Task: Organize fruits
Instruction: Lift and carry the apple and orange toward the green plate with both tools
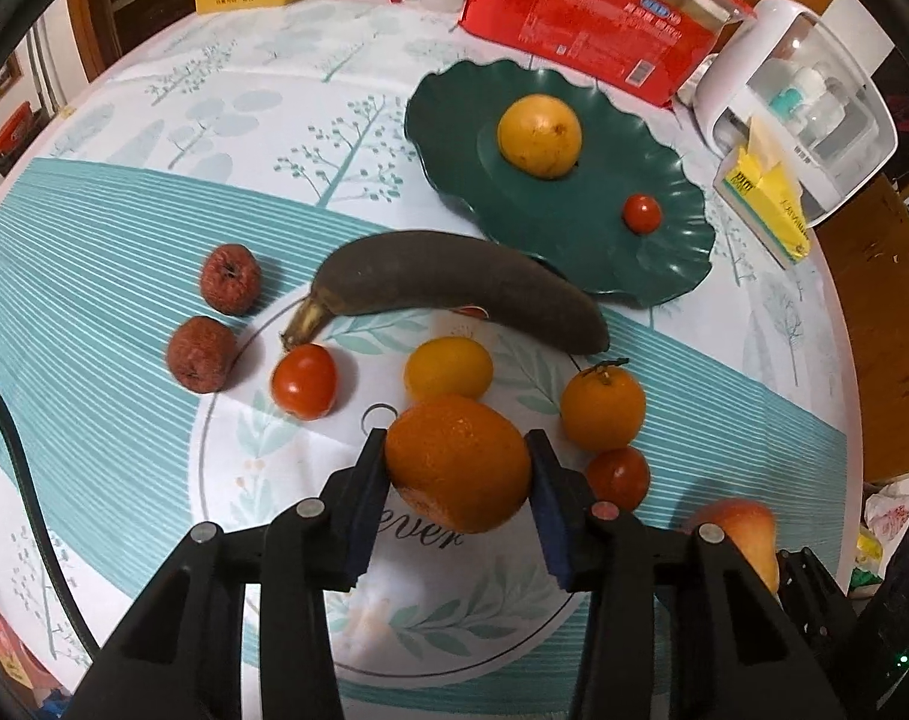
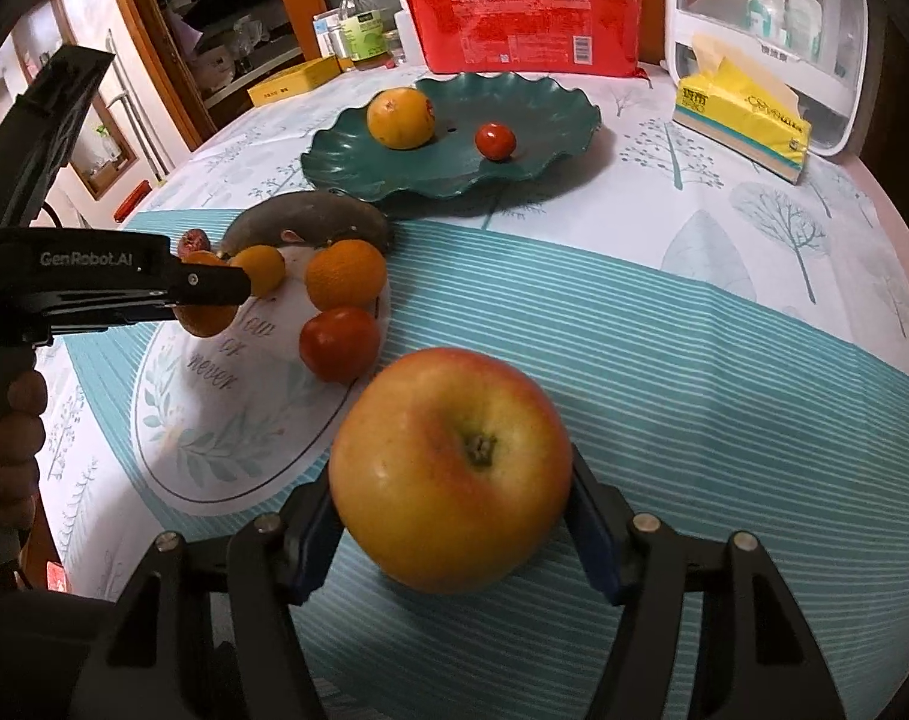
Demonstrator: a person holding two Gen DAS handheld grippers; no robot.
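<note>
Orange (image 1: 458,462) gripped in left claw (image 1: 458,468), open tablecloth (image 1: 124,300) leftward.

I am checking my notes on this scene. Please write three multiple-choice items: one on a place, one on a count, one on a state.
1. Where does the blackened banana lie?
A. on the green plate
B. on the tablecloth, beside the green plate
C. in the right gripper

2. How many fruits lie on the green plate?
A. two
B. four
C. none

3. What do the jaws of the right gripper hold?
A. nothing
B. a tomato
C. the apple

Answers:
1 B, the banana rests on the cloth, in front of the plate's rim.
2 A, only a yellow-orange fruit and a small tomato are on it.
3 C, the pads press on both sides of the apple.
</note>
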